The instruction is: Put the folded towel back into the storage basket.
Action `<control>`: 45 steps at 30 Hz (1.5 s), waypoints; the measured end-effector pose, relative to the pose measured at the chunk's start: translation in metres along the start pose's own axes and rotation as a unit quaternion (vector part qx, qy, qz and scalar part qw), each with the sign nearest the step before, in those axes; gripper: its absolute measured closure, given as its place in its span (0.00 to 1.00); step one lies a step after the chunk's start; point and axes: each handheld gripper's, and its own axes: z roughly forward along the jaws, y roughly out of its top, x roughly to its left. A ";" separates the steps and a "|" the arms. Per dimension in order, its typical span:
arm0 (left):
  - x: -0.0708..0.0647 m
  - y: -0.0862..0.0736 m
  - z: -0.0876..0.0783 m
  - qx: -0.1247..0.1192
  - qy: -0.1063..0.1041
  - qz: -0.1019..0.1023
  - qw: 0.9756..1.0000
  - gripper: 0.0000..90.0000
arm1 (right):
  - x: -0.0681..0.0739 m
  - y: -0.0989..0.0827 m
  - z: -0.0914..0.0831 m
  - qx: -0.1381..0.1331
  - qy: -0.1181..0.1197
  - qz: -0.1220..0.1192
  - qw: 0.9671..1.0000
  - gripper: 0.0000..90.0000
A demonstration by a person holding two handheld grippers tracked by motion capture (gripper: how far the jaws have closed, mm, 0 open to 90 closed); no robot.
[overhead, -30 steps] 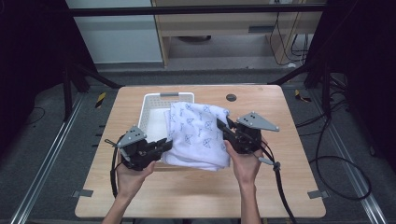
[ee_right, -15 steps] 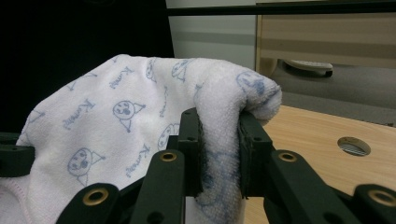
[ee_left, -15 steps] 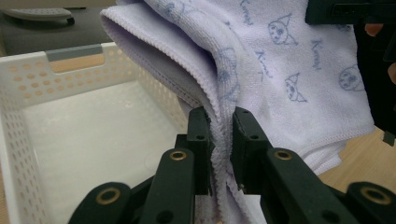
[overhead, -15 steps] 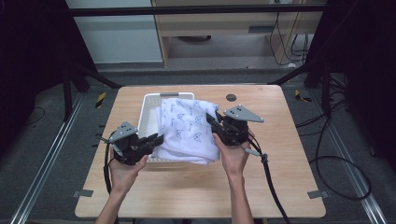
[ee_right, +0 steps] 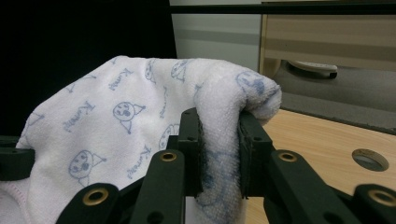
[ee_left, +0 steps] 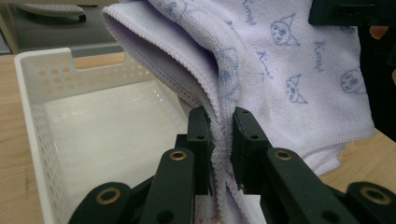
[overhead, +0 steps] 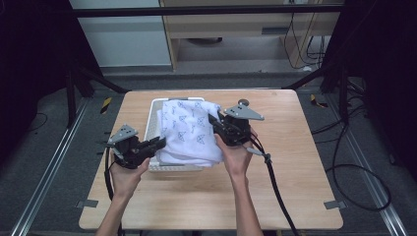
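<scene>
Crosswise, towel (overhead: 189, 129) spans both tools.

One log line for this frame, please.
left gripper: shut on towel | right gripper: shut on towel | towel: held over white basket | table: wooden

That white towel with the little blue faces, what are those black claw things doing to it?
A person is holding the white towel with blue cartoon faces between two black two-jaw grippers. The left gripper pinches one folded edge and the right gripper pinches another, both shut on the cloth. The towel is bunched up over the white perforated plastic basket, which sits on the wooden table. The part of the basket's inside that can be seen holds nothing.
</scene>
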 end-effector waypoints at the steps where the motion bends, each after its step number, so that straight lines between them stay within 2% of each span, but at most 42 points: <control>1: 0.000 0.000 0.000 0.000 0.000 0.000 1.000 0.87 | 0.000 0.001 0.001 0.000 0.000 0.000 1.000 0.83; 7: 0.010 0.002 -0.002 -0.007 0.008 -0.011 1.000 0.87 | 0.004 0.006 0.012 -0.001 0.003 -0.003 1.000 0.83; 14: 0.020 0.005 -0.003 -0.010 0.017 -0.012 1.000 0.87 | 0.006 0.009 0.023 0.000 0.010 0.002 1.000 0.83; 21: 0.027 0.006 -0.002 -0.010 0.027 -0.014 0.999 0.87 | 0.010 0.012 0.036 0.004 0.010 -0.004 1.000 0.83; 30: 0.044 0.006 0.000 -0.012 0.034 -0.033 0.999 0.87 | 0.013 0.016 0.057 0.007 0.014 -0.006 1.000 0.83; 45: 0.052 0.003 0.007 -0.007 0.062 -0.026 0.998 0.87 | 0.012 0.011 0.079 0.013 0.017 -0.001 1.000 0.83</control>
